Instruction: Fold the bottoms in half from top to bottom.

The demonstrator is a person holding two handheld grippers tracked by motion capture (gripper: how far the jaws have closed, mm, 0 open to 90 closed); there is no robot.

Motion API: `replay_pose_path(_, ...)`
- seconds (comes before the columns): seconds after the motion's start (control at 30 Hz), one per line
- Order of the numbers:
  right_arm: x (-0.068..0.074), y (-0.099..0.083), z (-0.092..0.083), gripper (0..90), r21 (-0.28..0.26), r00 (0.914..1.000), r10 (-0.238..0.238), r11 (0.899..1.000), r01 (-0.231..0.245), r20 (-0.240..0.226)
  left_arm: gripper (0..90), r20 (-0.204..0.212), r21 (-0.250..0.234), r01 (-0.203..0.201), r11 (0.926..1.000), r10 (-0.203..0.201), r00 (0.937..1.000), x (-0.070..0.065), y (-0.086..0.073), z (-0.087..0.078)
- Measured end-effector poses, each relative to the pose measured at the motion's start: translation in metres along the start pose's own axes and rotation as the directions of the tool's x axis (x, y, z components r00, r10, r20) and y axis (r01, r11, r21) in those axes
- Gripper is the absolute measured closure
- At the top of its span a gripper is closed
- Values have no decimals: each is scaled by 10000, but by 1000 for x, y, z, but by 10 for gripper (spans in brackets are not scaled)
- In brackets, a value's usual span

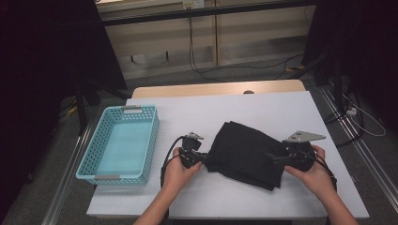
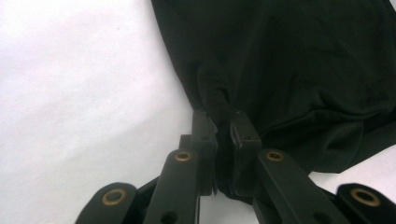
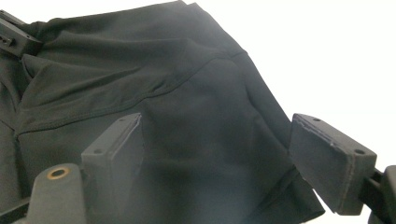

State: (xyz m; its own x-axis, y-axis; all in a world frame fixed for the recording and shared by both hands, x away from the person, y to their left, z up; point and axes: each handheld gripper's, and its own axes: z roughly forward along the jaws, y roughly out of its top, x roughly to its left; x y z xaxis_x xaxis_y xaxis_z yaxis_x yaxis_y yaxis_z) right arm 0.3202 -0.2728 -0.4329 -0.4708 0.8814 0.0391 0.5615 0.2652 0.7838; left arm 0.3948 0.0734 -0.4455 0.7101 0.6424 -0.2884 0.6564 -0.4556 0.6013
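Near the table's front edge, the left gripper has its jaws pressed together on a pinch of the black garment, gathering a small ridge of cloth at the garment's left edge; the left gripper view shows that fold squeezed between the two pads. The right gripper sits at the garment's right edge with its jaws spread wide, cloth lying between them but, as far as the blurred right gripper view allows, not yet pressed by either pad. The garment itself lies folded in the middle of the white table, slanting toward the back edge.

The step in hand looks like taking hold of both sides for a fold or a lift. To do it well, the right jaws should close on all layers at once, as the left already has, and both hands should rise level so the fold does not slip open.

Farther off, by the left edge, stands the blue basket.
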Motion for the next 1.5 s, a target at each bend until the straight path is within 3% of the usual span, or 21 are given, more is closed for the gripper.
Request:
replay_pose_path(0.5,1,-1,0,176,18,10000,14,10000,-14,22,832,199,-138,448,9989,-445,9988,18,3,-12)
replay_pose_path(0.83,0,-2,0,176,25,10000,-6,10000,5,24,831,-77,-211,528,9984,-530,9986,30,6,-24)
replay_pose_path(1.0,0,-1,-1,176,-26,10000,-17,10000,17,26,826,56,-259,719,9971,-718,9974,37,7,-27)
replay_pose_path(1.3,0,-3,-2,176,-1,10000,-1,10000,1,68,821,-464,-527,743,9958,-767,9960,42,8,-34)
replay_pose_path(1.37,0,-3,-2,176,29,10000,9,10000,-9,69,792,-710,-645,588,9962,-633,9955,42,8,-36)
replay_pose_path(1.43,0,-3,-1,176,30,10000,-12,10000,12,63,697,-1041,-823,523,9952,-608,9927,43,7,-38)
replay_pose_path(1.5,1,-3,-1,176,31,10000,-37,10000,37,43,607,-913,-993,770,9921,-861,9921,44,6,-41)
